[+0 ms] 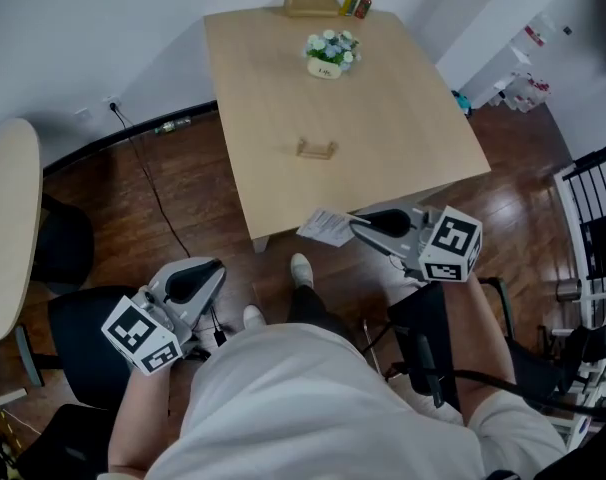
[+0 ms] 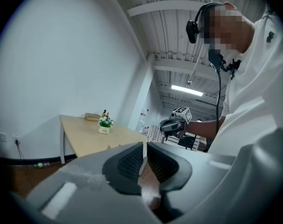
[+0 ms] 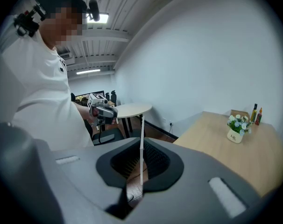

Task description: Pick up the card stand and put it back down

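Note:
The small wooden card stand (image 1: 316,149) sits empty near the middle of the light wood table (image 1: 403,128). My right gripper (image 1: 360,224) hovers past the table's near edge, shut on a white printed card (image 1: 328,227). In the right gripper view that card (image 3: 141,129) is edge-on, a thin white strip rising between the pads of the right gripper (image 3: 140,148). My left gripper (image 1: 215,268) is low at the left over the floor, well away from the table. Its pads meet in the left gripper view (image 2: 144,155), with nothing seen between them.
A flower pot (image 1: 331,54), a wooden box (image 1: 311,4) and small bottles (image 1: 357,1) stand at the table's far end. A round table (image 1: 3,228) and black chairs (image 1: 63,243) are at the left. A cable (image 1: 153,188) runs over the floor, and a black railing (image 1: 598,198) stands at the right.

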`<state>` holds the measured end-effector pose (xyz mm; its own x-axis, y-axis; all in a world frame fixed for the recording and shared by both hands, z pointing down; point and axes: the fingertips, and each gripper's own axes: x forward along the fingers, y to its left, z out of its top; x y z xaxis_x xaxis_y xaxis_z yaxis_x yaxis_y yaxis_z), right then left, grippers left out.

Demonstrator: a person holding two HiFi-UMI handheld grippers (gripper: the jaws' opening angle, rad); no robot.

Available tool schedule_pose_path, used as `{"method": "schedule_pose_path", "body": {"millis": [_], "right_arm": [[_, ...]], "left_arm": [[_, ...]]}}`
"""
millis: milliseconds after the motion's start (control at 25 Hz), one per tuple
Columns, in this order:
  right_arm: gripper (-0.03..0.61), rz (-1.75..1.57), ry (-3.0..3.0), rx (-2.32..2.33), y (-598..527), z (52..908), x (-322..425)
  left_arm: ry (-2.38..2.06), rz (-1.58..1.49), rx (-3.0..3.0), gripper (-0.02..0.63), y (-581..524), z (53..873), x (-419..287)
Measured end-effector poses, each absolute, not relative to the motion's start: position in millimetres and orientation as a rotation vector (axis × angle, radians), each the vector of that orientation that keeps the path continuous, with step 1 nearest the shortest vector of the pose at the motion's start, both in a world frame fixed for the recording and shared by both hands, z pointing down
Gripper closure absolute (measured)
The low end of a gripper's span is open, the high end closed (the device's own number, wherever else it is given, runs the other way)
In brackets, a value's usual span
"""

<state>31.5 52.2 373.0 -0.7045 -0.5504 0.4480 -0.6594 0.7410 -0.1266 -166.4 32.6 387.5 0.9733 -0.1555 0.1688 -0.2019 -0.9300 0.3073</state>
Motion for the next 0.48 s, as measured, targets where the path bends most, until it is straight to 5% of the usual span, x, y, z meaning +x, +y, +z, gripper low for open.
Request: {"method": "schedule_pose_path", "body": {"millis": [480], "right_arm": [[0.558,0.394,-2.572,0.886,82.6,368.6,-8.8]], "left_arm": [[-0.247,0.204,2.8,0.607,40.3,394.3,-182.4]]}}
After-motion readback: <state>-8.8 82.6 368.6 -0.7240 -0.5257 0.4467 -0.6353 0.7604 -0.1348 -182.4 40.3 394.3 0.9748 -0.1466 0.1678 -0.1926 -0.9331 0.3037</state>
